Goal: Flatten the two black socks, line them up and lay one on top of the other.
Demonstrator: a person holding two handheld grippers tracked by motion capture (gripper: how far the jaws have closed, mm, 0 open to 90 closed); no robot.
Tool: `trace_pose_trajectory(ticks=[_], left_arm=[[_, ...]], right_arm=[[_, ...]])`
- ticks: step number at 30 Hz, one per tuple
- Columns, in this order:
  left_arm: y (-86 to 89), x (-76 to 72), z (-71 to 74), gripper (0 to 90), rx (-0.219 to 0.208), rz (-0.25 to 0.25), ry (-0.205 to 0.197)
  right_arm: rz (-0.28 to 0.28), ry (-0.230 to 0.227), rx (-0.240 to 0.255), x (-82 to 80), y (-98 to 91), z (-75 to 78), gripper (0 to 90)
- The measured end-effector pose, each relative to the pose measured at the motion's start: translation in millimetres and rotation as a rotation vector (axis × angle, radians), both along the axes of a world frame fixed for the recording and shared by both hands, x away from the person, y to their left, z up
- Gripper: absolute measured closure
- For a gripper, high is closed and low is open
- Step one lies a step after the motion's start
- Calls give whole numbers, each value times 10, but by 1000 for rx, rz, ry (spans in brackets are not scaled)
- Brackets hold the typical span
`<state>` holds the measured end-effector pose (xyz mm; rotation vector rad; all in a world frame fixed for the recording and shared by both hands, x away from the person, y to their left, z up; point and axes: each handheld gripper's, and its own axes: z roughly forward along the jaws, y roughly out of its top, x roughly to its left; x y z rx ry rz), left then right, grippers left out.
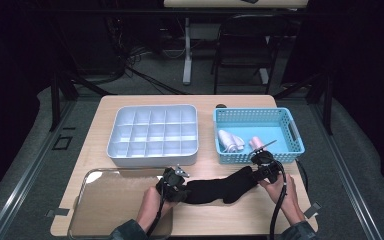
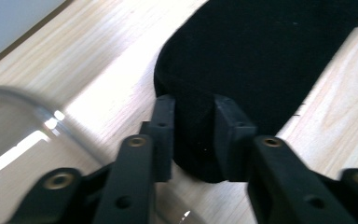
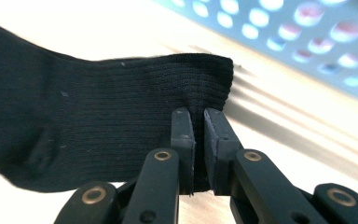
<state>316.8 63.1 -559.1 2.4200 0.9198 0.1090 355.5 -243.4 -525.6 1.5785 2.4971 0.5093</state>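
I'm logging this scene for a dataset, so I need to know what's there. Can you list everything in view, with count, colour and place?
Sock: one, black, lying flat across the near middle of the table, held at both ends.
Divided tray: one, pale grey, many compartments, far left-centre of the table.
Basket: one, light blue, perforated walls, far right of the table.
Rolled socks: apparently two bundles, white and pink, inside the basket.
Clear lid: one, transparent, near left corner of the table.
Table: one, light wood.
Chair: one, dark, on the floor beyond the table.
Left gripper: one, black, jaws closed on the sock's toe end.
Right gripper: one, black, jaws pinching the sock's cuff.
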Motion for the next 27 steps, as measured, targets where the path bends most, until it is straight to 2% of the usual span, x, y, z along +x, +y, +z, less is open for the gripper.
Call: trace_pose_trajectory(ticks=[2, 4, 5, 7, 8, 9, 10, 11, 13, 15, 17, 19, 20, 22, 25, 27], left_arm=[[-6, -14, -1, 752, -1, -7, -12], [3, -1, -3, 759, -10, -9, -3], [9, 8, -5, 761, -17, -7, 1], [12, 13, -6, 763, -20, -8, 4], [6, 8, -6, 762, -15, -5, -3], [3, 5, -6, 762, -14, -3, -5], [4, 6, -5, 761, -16, -5, -1], [3, 6, -5, 757, -16, -3, -2], [2, 3, -3, 750, -12, -4, -4], [-3, -2, -3, 761, -8, -11, -9], [-21, -19, 3, 798, 4, -19, -30], [-10, -30, 19, 816, 5, -32, -29], [2, -35, 28, 818, 6, -31, -28], [39, -39, 49, 820, -2, -26, -29], [86, -38, 71, 820, -10, -22, -19], [112, -35, 70, 820, -15, -28, 6]], right_arm=[[22, -34, -16, -34, 60, 65, 823], [44, -42, -48, -60, 140, 86, 816], [63, -43, -32, -67, 159, 79, 817], [67, -35, 31, -75, 182, 49, 819], [74, -35, 26, -67, 187, 32, 819], [75, -11, 28, -47, 181, 10, 817], [61, 0, 44, -20, 159, -36, 815], [57, 28, 24, 20, 124, -75, 812], [30, 34, 44, 56, 66, -118, 811], [22, 27, 48, 64, 43, -129, 809], [17, 33, 15, 74, 20, -146, 809], [15, 22, -6, 71, 23, -153, 809], [11, 20, 6, 70, 26, -162, 809], [13, 22, -14, 72, 16, -157, 809], [19, 25, -15, 74, 19, -155, 808], [17, 18, -20, 70, 24, -159, 805]])
